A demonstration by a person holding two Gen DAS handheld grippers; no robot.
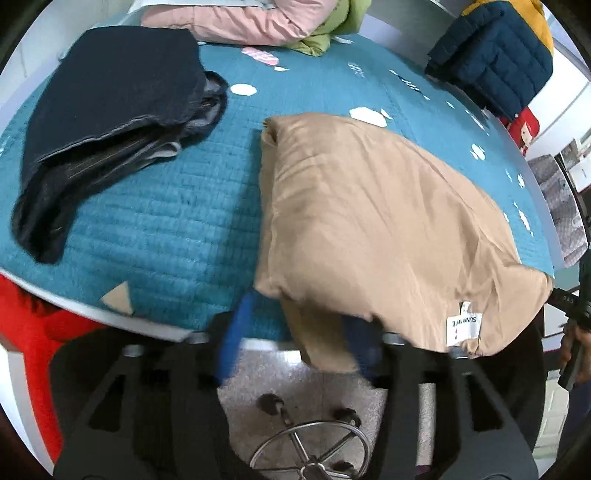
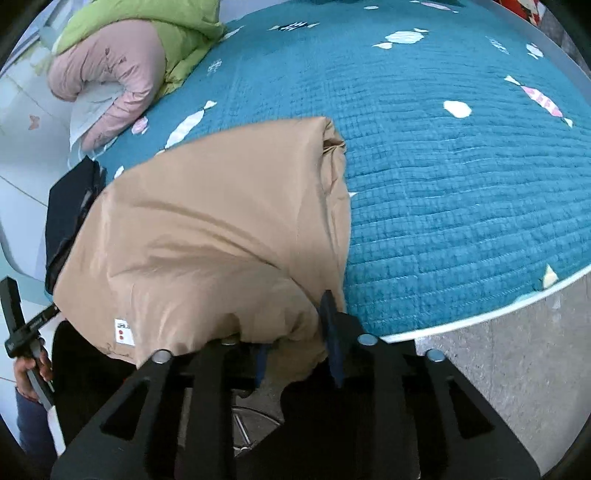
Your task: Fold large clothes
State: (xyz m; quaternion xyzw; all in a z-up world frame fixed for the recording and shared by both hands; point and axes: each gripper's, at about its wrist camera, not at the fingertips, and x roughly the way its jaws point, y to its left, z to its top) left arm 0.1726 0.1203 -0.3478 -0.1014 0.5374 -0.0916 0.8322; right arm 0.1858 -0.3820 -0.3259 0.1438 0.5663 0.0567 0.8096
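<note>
A tan padded garment lies folded on the teal quilted table, its near edge hanging over the table's front rim. It also shows in the right wrist view. My left gripper is open, with blue pads; a tan flap hangs between the fingers without being pinched. My right gripper has its blue pads around a bunched part of the tan garment's near edge, with a gap still between them.
Folded dark jeans lie at the table's left. Pink and green jackets lie at the far edge, a navy puffer at far right. A stool base stands on the floor below. Red cloth at left.
</note>
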